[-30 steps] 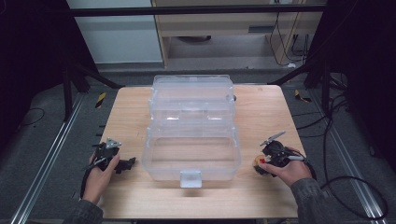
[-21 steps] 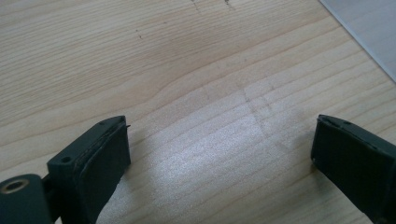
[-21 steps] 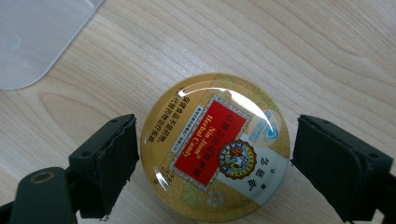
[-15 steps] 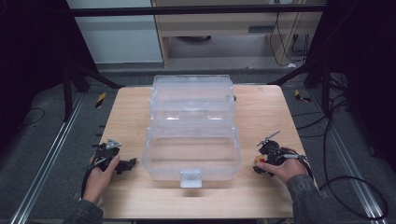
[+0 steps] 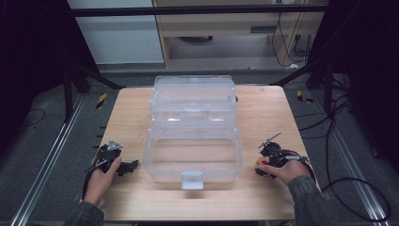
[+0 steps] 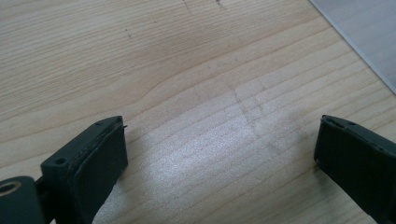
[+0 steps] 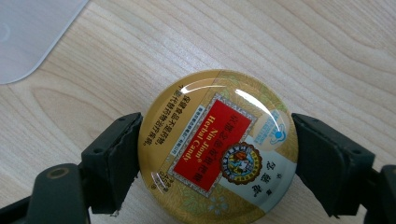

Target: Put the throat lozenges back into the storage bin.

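Now the right gripper (image 7: pixel 215 154) has been closing around a round candy tin (image 7: pixel 217 147) on the tabletop (image 7: pixel 303 51), pads touching its sides; the left gripper (image 6: pixel 219 154) stands spread.

The round gold candy tin (image 7: pixel 217 151) has a red label. It says "Nin Jiom Herbal Candy". Chinese words sit at 9 o'clock of it.

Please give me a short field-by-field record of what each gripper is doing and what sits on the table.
surface: wooden table
centre: clear plastic box, lid open, nothing seen inside
right gripper: jaws have just been closing around a round gold candy tin lying on the table; both pads at its rim, firm grip not certain
left gripper: open over bare wood, left of the box
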Motion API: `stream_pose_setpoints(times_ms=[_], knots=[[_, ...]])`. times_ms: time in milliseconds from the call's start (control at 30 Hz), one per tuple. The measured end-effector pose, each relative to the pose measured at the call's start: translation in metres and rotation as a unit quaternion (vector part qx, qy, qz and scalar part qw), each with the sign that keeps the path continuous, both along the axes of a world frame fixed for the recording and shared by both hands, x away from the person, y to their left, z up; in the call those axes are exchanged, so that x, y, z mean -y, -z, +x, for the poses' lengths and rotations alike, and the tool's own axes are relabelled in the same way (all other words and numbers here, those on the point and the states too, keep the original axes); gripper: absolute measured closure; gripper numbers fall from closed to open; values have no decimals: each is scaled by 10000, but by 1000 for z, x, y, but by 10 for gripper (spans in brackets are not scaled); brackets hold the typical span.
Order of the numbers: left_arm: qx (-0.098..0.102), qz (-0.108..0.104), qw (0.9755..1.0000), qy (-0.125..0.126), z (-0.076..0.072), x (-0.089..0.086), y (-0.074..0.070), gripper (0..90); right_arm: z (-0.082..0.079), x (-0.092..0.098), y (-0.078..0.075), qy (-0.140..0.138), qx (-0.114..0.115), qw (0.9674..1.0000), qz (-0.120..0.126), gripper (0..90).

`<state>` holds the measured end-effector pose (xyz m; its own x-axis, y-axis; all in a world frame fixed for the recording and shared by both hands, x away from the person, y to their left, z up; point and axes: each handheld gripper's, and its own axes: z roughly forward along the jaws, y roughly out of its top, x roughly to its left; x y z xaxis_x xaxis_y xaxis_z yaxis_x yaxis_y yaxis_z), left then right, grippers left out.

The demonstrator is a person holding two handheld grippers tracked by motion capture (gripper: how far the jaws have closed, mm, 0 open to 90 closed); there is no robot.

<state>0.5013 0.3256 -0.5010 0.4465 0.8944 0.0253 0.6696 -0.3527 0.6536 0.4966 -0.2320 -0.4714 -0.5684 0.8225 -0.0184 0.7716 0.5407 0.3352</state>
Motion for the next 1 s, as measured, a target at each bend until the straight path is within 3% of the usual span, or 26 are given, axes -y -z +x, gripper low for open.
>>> stream_pose_setpoints(times_ms=[500, 1000], knots=[[7, -10, 10000, 30, 0, 1, 0, 8, -5, 2, -7, -61, 54, 10000, 57, 208], [65, -49, 10000, 37, -2, 2, 2, 0, -12, -6, -61, -303, 495, 9983, 43, 208]])
